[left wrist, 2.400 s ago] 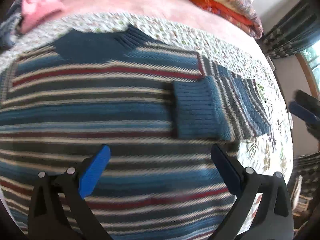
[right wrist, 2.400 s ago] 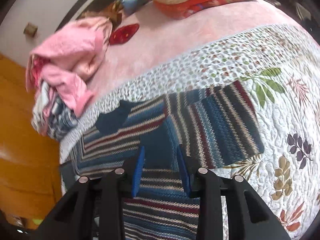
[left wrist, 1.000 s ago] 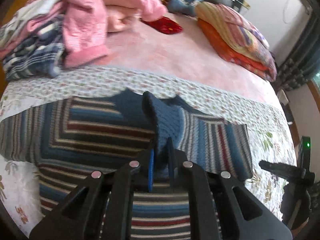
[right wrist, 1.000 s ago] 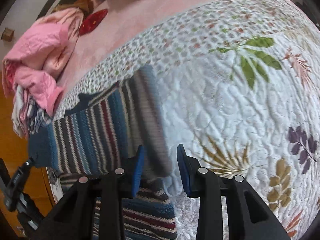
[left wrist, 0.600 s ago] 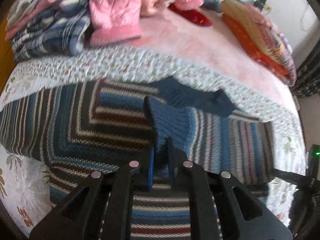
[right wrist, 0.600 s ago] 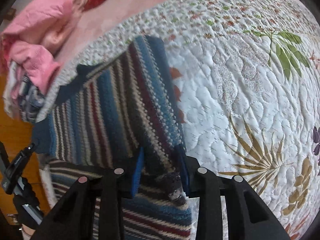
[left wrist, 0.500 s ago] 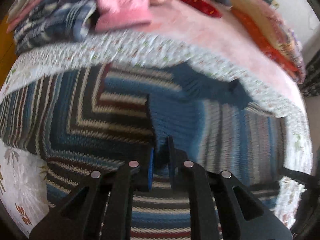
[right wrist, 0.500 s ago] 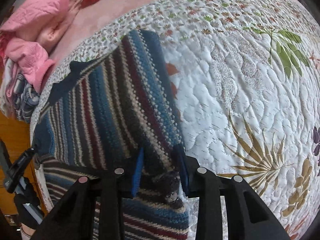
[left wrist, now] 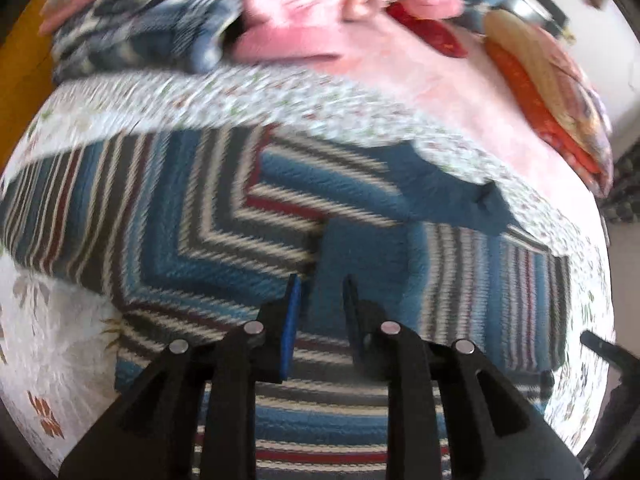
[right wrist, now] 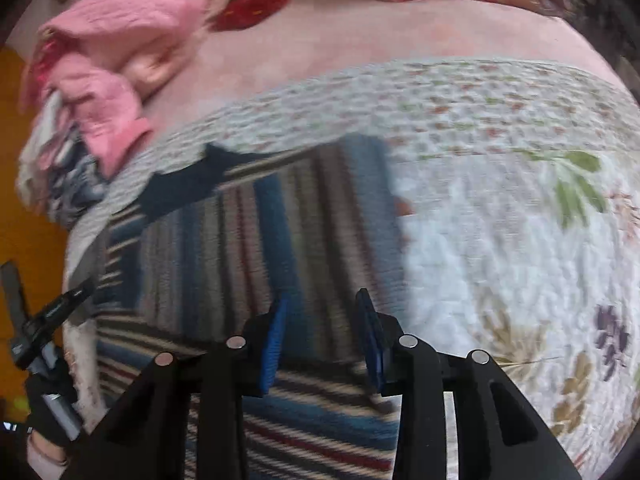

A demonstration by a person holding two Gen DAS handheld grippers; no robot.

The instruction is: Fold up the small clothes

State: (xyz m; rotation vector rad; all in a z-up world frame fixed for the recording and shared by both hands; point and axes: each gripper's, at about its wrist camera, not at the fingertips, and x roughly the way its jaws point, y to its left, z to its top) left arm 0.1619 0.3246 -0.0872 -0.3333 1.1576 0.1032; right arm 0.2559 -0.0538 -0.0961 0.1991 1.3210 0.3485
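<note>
Broadly, a bed fills both views, its near half covered by a white quilt (right wrist: 500,208) printed with leaves and its far half by a pink sheet (right wrist: 360,32). A heap of pink and plaid clothes (left wrist: 208,20) sits at the far left, and folded orange bedding (left wrist: 552,92) lies at the far right.

On the quilt lies the striped sweater (left wrist: 192,232), spread flat, blue with white, grey and red bands. Its right sleeve (right wrist: 312,232) lies folded across the body, the blue cuff (left wrist: 360,256) near the middle; the left sleeve (left wrist: 60,208) lies stretched out to the left.

The left gripper (left wrist: 320,304) hovers over the cuff with a narrow gap between its jaws, nothing clamped. The right gripper (right wrist: 320,320) stands over the folded sleeve's near edge, jaws moderately apart and empty.

Judging from this, the risk is the loose knit: a jaw catching a thread as it lifts could drag the sleeve back off the body. Both views are blurred, so any contact with the cloth cannot be told.
</note>
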